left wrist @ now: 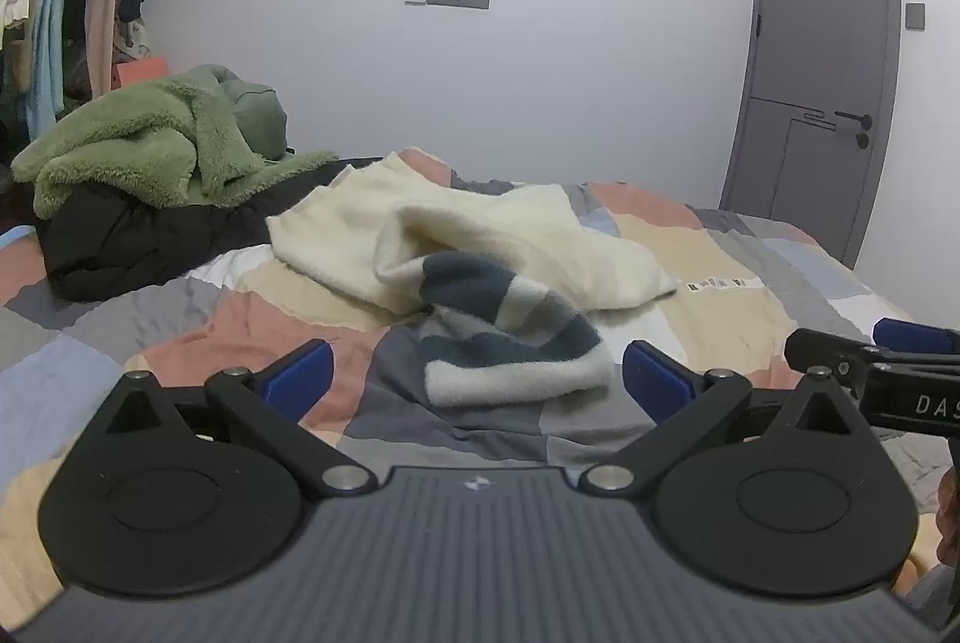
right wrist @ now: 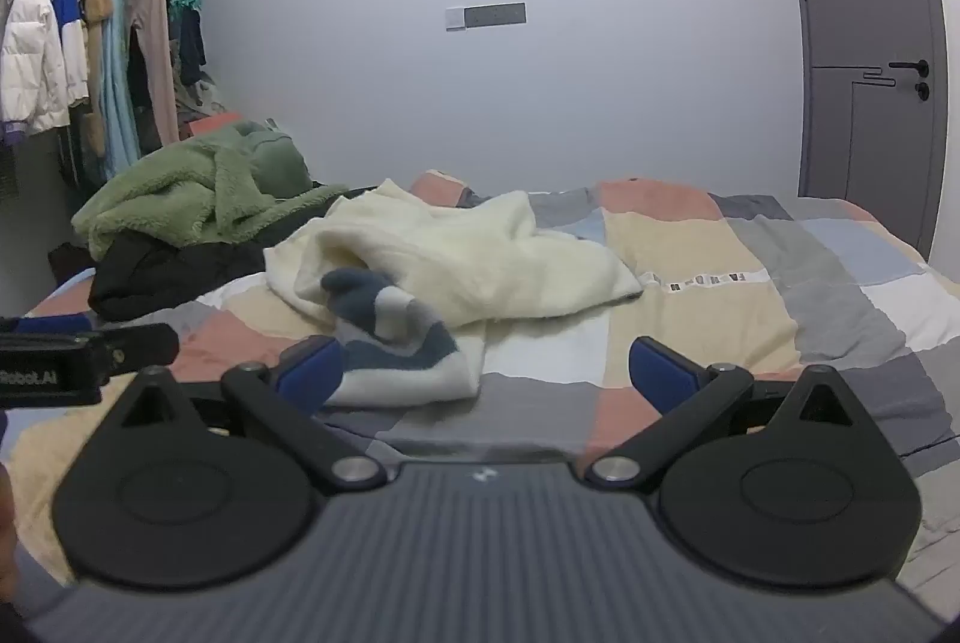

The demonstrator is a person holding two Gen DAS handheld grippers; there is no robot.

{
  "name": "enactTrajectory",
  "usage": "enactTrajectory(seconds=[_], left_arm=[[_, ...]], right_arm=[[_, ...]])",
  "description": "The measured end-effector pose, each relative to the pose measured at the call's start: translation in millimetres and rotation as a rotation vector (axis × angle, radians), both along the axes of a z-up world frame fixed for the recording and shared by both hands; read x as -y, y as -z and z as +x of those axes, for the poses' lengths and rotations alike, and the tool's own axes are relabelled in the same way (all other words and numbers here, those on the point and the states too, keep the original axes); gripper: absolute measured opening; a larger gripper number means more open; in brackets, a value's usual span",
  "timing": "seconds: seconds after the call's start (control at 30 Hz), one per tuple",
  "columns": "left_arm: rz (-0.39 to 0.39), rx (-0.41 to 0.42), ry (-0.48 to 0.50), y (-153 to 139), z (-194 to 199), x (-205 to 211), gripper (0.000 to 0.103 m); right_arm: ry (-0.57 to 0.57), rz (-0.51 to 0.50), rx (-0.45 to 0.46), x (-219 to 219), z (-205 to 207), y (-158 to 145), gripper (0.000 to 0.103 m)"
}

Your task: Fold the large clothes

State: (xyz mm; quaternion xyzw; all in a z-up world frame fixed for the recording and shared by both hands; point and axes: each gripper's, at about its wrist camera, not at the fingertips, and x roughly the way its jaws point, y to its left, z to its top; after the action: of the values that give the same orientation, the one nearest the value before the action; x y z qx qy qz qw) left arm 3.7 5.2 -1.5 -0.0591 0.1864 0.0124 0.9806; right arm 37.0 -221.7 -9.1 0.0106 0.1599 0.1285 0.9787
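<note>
A patchwork bed [left wrist: 720, 247] fills the room up to a grey wall and door [left wrist: 822, 43]. The cream sweater [left wrist: 480, 235] lies crumpled mid-bed; green and black clothes [left wrist: 150, 163] sit far left. The right side is bare. Left claw [left wrist: 477, 379] and right claw [right wrist: 486, 373] gape wide, empty.

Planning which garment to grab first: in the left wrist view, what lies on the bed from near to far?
Striped sleeve → cream garment → black garment with the green fleece piled on it.
</note>
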Motion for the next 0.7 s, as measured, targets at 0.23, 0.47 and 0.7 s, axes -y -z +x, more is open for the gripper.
enactTrajectory(seconds=[0.23,0.47,0.7], left_arm=[[0.002,-0.015,-0.023,0,0,4,0.103],[-0.01,-0.023,-0.027,-2,0,6,0.103],[0.005,-0.009,-0.027,-5,-4,14,0.103]], right_arm=[[0.003,-0.001,0.0,3,-1,1,0.103],[0.01,0.013,0.009,7,-5,-2,0.103],[-0.009,0.006,0.018,6,-10,-4,0.103]])
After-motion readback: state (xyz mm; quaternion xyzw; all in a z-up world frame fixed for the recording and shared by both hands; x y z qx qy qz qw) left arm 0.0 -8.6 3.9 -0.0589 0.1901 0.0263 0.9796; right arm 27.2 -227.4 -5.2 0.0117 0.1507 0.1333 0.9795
